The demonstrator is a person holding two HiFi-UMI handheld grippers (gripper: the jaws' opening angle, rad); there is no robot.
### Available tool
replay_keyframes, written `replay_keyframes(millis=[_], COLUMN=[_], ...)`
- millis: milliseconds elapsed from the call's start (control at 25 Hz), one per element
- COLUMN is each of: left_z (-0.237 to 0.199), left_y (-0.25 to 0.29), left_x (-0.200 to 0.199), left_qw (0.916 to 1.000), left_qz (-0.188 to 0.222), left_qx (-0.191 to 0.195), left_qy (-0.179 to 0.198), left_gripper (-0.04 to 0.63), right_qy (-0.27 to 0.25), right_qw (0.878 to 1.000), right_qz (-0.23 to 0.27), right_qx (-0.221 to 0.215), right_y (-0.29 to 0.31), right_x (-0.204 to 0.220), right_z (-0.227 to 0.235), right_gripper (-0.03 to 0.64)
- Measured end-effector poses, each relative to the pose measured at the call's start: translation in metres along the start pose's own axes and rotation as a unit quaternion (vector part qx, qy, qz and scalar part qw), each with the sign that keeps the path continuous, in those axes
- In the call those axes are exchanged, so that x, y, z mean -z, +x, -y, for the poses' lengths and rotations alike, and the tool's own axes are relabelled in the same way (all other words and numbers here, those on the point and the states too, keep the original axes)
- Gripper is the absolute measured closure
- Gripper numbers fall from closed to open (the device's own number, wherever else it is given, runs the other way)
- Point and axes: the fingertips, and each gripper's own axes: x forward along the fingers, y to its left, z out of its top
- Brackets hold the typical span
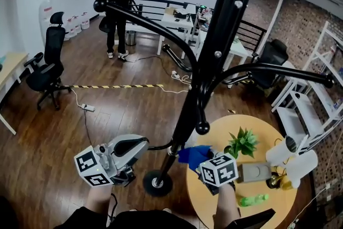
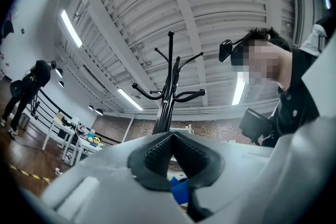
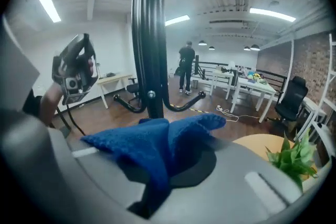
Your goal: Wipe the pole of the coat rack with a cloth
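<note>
Head view looks down on the black metal coat rack pole [image 1: 186,112], which rises from a round base [image 1: 157,183] on a wood plank floor [image 1: 59,147] and spreads into curved, ball-tipped hooks. The only markings that can be made out are the black-and-white square patterns on each gripper's cube; other print is too small to read. The right gripper [image 1: 201,161] pinches a blue cloth [image 1: 193,154] just beside the lower pole, at the edge of a round yellow table [image 1: 262,128] bearing a small green plant [image 1: 244,142] and a grey box [image 1: 254,171]. The left gripper [image 1: 143,143] sits on the pole's other side, near it.

Right gripper view alone shows the cloth's nubby, towel-like weave, bunched into two soft folds between the closed jaws. It also shows a screw head on the glossy pole right behind the cloth, though contact cannot be told, and the left gripper in a hand, apart from the pole.

Left gripper view alone looks upward: ribbed dark pads meet at their tips with nothing between them, the pole stands beyond them, and a ribbed white ceiling with strip lights hangs overhead. A sliver of blue cloth shows below the tips.

A person [image 1: 119,8] stands far back beyond striped floor tape [image 1: 115,86]
</note>
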Motion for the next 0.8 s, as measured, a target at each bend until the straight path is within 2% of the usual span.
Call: replay_keyframes(millis=[200,440,680,800], left_z=[0.000,-0.001,-0.001,-0.002], left_y=[0.011,0.016,0.008,0.001], left_x=[0.007,0.012,0.007,0.002], left_qw=[0.9998,0.9997,0.9999,1.0000], left_qz=[-0.007,-0.011,-0.007,-0.003], left_qx=[0.015,0.020,0.009,-0.001], left_qy=[-0.008,-0.011,-0.004,0.003], left_gripper=[0.592,0.592,0.592,0.592], right_qy=[0.053,0.060,0.013,0.009], right_qw=[0.998,0.996,0.998,0.996], right_qz=[0.021,0.027,0.038,0.064], right_qx=[-0.030,-0.051,-0.055,-0.065], right_y=[-0.039,-0.038,0.002,0.013], right_x=[0.014,0.016,0.002,-0.015], right_z=[0.006,0.009,-0.004,-0.013], right_gripper=[0.594,0.594,0.594,0.594])
